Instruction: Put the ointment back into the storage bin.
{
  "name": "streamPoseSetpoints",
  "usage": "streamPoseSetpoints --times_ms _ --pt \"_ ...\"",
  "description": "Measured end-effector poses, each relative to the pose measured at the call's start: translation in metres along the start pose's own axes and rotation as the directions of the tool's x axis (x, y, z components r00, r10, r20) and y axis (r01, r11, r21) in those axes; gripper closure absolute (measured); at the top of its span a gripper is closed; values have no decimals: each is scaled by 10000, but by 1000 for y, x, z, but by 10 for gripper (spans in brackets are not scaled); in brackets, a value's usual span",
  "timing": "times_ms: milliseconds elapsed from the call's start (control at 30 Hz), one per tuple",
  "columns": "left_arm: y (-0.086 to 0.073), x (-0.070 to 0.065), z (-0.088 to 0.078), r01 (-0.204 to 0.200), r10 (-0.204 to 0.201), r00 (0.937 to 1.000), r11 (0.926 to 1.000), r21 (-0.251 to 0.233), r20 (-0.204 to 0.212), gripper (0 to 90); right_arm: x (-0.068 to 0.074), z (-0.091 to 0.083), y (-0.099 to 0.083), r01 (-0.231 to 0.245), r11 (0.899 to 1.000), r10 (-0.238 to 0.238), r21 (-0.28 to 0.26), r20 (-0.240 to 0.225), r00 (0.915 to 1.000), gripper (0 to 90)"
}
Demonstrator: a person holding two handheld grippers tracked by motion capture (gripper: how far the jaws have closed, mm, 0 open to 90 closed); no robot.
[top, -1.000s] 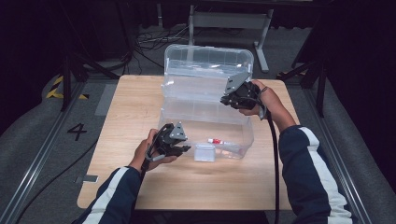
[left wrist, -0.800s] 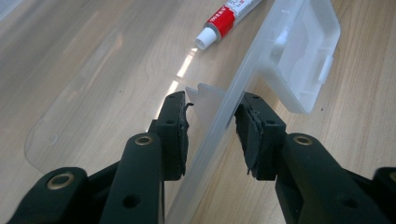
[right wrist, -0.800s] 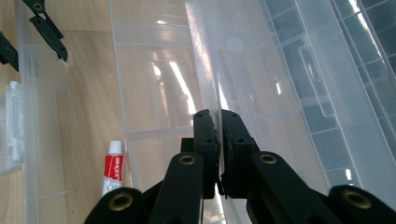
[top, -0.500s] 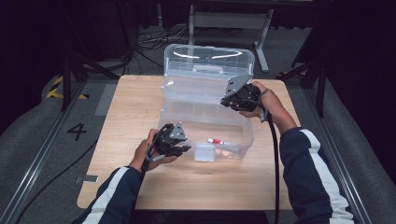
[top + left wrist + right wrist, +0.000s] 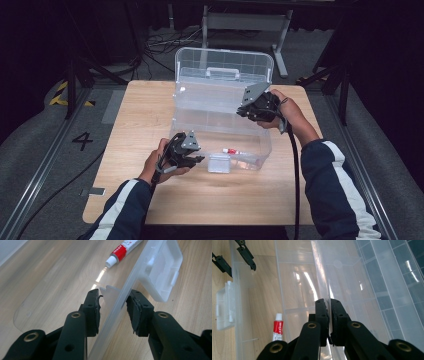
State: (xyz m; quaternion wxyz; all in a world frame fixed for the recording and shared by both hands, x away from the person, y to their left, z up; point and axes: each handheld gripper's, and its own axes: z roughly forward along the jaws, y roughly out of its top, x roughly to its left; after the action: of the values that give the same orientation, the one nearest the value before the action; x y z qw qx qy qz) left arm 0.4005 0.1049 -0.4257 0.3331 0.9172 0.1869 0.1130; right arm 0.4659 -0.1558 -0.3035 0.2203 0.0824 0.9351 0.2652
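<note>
Clear plastic storage box (image 5: 220, 125) mid-bench, lid up: left tongs (image 5: 113, 306) straddle its near wall, jaws apart, right tongs (image 5: 329, 312) clamped on an inner divider, glue tube (image 5: 233, 150) between.

We see bare wooden table (image 5: 135, 125) left of and in front of the clear plastic box (image 5: 220, 107), free for a hand to pass. The box's upright open lid (image 5: 225, 65) blocks its far side, and its front wall (image 5: 125, 297) stands between the left gripper's (image 5: 197, 161) jaws. Inside, a red-and-white tube (image 5: 232, 150) lies on the floor, with room around it.
</note>
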Motion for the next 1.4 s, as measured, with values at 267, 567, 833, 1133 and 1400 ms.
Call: streamPoseSetpoints --times_ms 267,567,833,1133,1400 --pt "-1 0 0 90 -90 10000 9998 -148 0 630 4 -1 -1 62 10000 -62 73 41 10000 854" --pt "3 -6 4 -43 38 9998 9997 -243 -210 618 6 -1 -1 103 9999 -104 97 175 9998 849" --pt "2 -6 4 63 -70 9998 9995 -325 -205 614 9 -2 -2 157 9999 -158 36 288 9995 843" --pt "2 -7 5 129 -140 9995 9991 -403 -281 612 7 0 -2 184 9998 -182 -50 314 9993 838" --pt "3 -9 5 42 -55 9995 9992 -391 -324 613 7 0 -5 134 9998 -129 -147 345 9993 836"
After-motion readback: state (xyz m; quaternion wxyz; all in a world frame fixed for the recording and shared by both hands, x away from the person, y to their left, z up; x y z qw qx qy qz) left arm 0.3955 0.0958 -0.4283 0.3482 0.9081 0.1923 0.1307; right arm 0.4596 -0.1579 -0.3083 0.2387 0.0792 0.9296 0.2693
